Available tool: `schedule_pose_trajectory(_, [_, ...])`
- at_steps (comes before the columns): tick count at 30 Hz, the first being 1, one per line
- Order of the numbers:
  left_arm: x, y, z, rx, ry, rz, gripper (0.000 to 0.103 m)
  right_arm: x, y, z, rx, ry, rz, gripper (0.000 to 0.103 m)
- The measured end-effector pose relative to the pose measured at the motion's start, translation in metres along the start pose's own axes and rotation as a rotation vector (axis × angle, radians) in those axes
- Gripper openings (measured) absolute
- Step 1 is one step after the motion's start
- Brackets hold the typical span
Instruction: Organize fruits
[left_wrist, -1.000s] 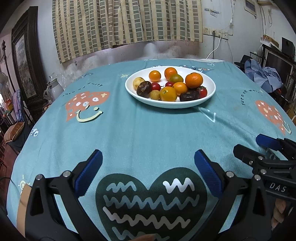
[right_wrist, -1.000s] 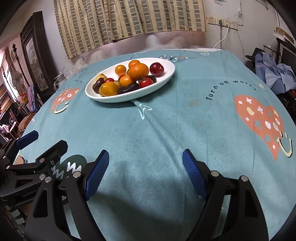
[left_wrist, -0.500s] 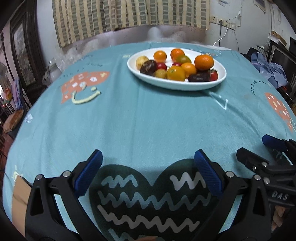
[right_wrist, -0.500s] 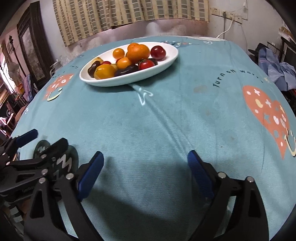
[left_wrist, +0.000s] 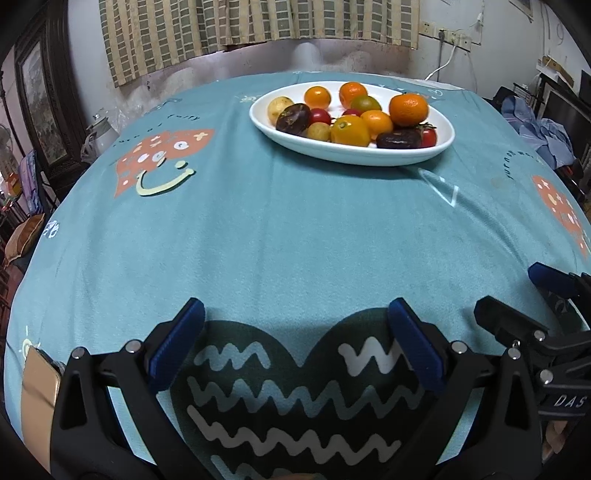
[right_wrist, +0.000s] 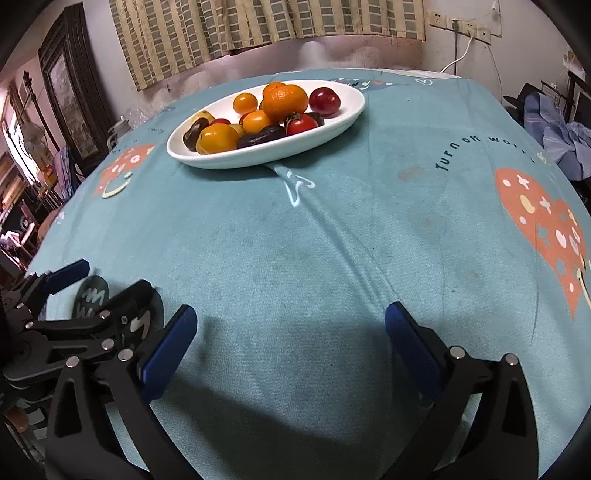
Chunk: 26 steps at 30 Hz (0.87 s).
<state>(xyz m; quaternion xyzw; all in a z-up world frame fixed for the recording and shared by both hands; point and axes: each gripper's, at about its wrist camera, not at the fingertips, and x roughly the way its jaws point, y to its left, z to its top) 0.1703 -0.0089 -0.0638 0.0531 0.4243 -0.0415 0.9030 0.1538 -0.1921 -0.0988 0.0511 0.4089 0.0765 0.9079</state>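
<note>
The right gripper (right_wrist: 290, 332), a black two-finger clamp with blue rubber pads (right_wrist: 168, 352), is standing spread wide with nothing between its jaws; they have just been opening further, and only bare cloth is showing in the gap. The left gripper (left_wrist: 295, 336), of the same black and blue build, is likewise standing released and empty, its pads (left_wrist: 177, 343) hanging above a dark green heart with pale zigzag lines (left_wrist: 295, 398) printed on the cloth. In the right wrist view the left gripper is showing at the lower left edge, just beside the right one.

Both grippers are pointing down over the near part of a teal tablecloth with printed hearts and lettering (right_wrist: 332, 240), which is covering the whole table. An orange heart with a smiling mouth (left_wrist: 159, 166) is lying to the left, another orange heart with pale dots (right_wrist: 546, 229) to the right.

Well apart from both grippers, at the far side of the cloth, a white oval ceramic plate (left_wrist: 332, 153) is holding the fruits: a large orange mandarin (right_wrist: 285, 98), smaller orange and yellow round fruits (left_wrist: 350, 130), red cherry tomatoes (right_wrist: 302, 124), a dark red plum (right_wrist: 324, 101) and dark purple fruits (left_wrist: 293, 118), all piled touching one another inside the rim.

Behind the table a striped beige and green curtain (left_wrist: 258, 26) is hanging on the wall.
</note>
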Motion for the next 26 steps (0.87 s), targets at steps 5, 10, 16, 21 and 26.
schedule_pose_trajectory(5, [-0.015, -0.002, 0.002, 0.005, -0.08, 0.007, 0.101, -0.012, -0.005, -0.001, 0.027, -0.054, 0.011, 0.102])
schedule_pose_trajectory(10, [-0.027, 0.005, 0.006, -0.025, -0.134, 0.008, 0.101, -0.02, -0.005, -0.001, 0.025, -0.086, 0.007, 0.102])
schedule_pose_trajectory(16, [-0.032, 0.002, 0.005, -0.013, -0.152, 0.009, 0.101, -0.022, -0.005, 0.0, 0.024, -0.089, 0.002, 0.102])
schedule_pose_trajectory(21, [-0.035, 0.003, 0.006, -0.016, -0.169, 0.013, 0.101, -0.021, -0.004, 0.0, 0.022, -0.088, -0.001, 0.102])
schedule_pose_trajectory(26, [-0.037, 0.005, 0.006, -0.026, -0.176, 0.019, 0.101, -0.021, -0.004, 0.0, 0.022, -0.087, -0.002, 0.102])
